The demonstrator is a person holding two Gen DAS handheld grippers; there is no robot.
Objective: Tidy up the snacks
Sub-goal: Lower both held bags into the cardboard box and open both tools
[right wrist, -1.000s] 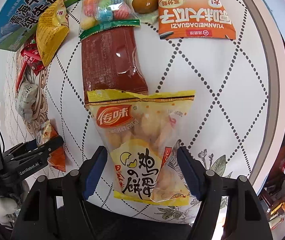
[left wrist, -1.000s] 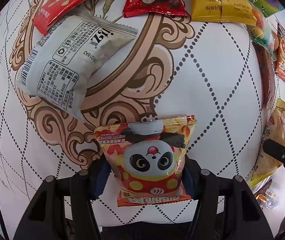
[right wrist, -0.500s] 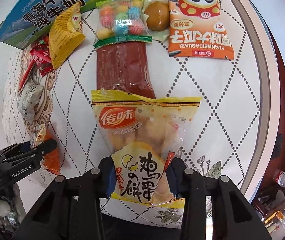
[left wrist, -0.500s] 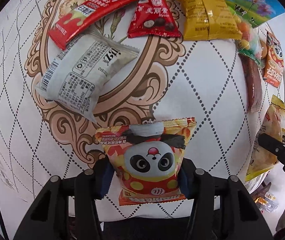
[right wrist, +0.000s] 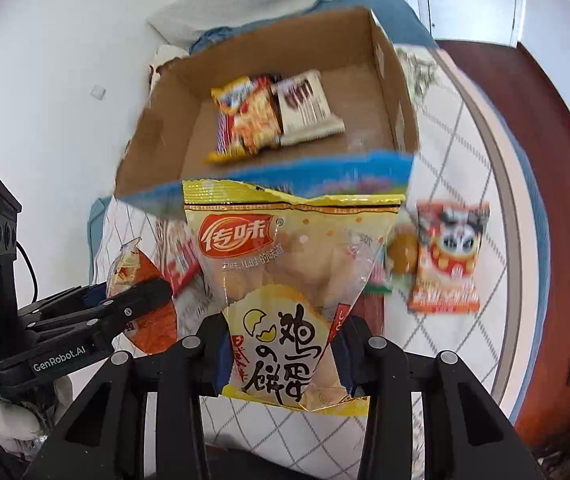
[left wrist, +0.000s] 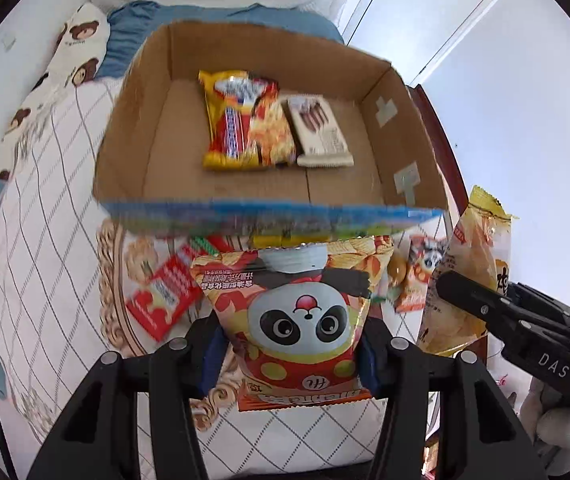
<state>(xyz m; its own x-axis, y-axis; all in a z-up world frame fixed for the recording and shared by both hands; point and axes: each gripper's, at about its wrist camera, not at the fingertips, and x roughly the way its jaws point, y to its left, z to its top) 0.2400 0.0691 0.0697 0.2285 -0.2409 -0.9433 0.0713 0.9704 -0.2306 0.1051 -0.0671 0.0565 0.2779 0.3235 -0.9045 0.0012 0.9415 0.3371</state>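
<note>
The left gripper (left wrist: 291, 354) clamps the lower part of a panda bag (left wrist: 297, 316), and the right gripper (right wrist: 281, 354) pinches the lower part of a yellow bag (right wrist: 289, 264); both bags stand lengthwise along the fingers, top seams pointing away, lifted off the table (left wrist: 293, 440). Beyond them sits a cardboard box (left wrist: 129, 128) holding a yellow packet (left wrist: 241, 120) and a white packet (left wrist: 319, 132) side by side.

"传味" in red oval on yellow snack bag (right wrist: 285, 276). "GenRobot.AI" on left gripper (right wrist: 133, 300) body. "DAS" on right gripper (left wrist: 465, 300) body. Panda bag (left wrist: 297, 320) print upside down, unreadable.
</note>
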